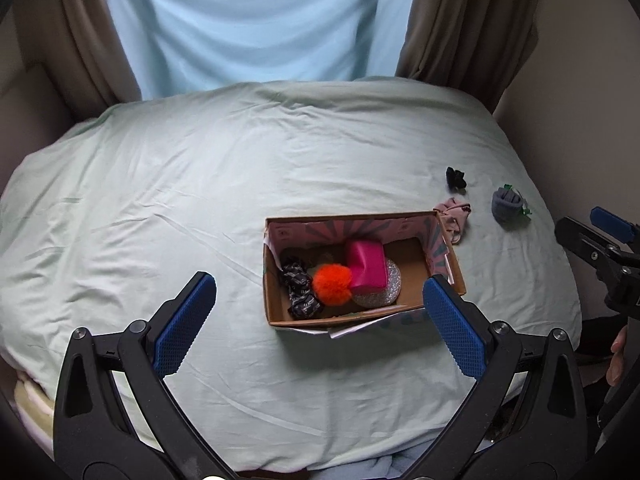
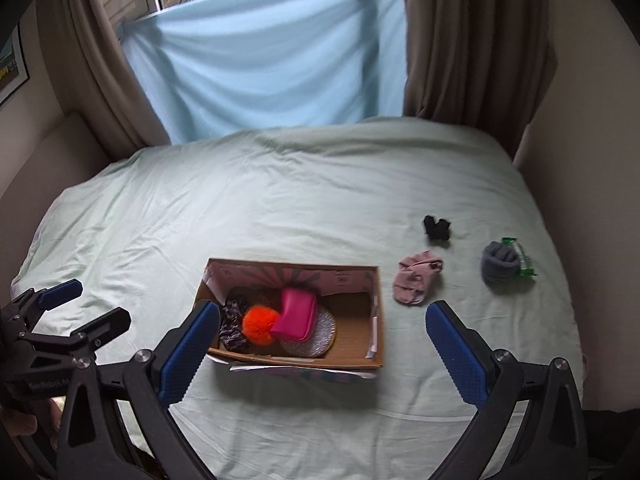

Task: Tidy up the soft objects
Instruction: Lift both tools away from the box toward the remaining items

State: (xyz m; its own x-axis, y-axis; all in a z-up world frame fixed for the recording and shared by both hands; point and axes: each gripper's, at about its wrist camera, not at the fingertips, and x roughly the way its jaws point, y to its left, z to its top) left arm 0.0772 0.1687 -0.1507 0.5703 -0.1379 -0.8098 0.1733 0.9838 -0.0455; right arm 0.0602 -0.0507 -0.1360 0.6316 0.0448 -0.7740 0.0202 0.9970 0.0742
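Note:
An open cardboard box [image 1: 276, 280] [image 2: 376, 320] sits on the pale green bed. Inside lie an orange pompom [image 1: 332, 283] [image 2: 261, 325], a magenta pouch [image 1: 366, 266] [image 2: 294, 318], a black patterned scrunchie [image 1: 300, 290] [image 2: 234, 322] and a silver glitter disc [image 1: 384, 294] [image 2: 316, 338]. To the box's right lie a pink sock [image 1: 454, 216] [image 2: 416, 276], a small black item [image 1: 455, 178] [image 2: 437, 227] and a rolled grey sock [image 1: 507, 204] [image 2: 499, 262]. My left gripper [image 1: 320, 324] is open and empty above the box's near edge. My right gripper [image 2: 320, 348] is open and empty over the box.
A green wrapper [image 2: 524, 258] lies beside the grey sock. Brown curtains [image 2: 472, 40] and a light blue sheet [image 2: 260, 60] hang behind the bed. Walls close in on the left and right. The bed sheet [image 1: 160, 200] stretches wide to the left of the box.

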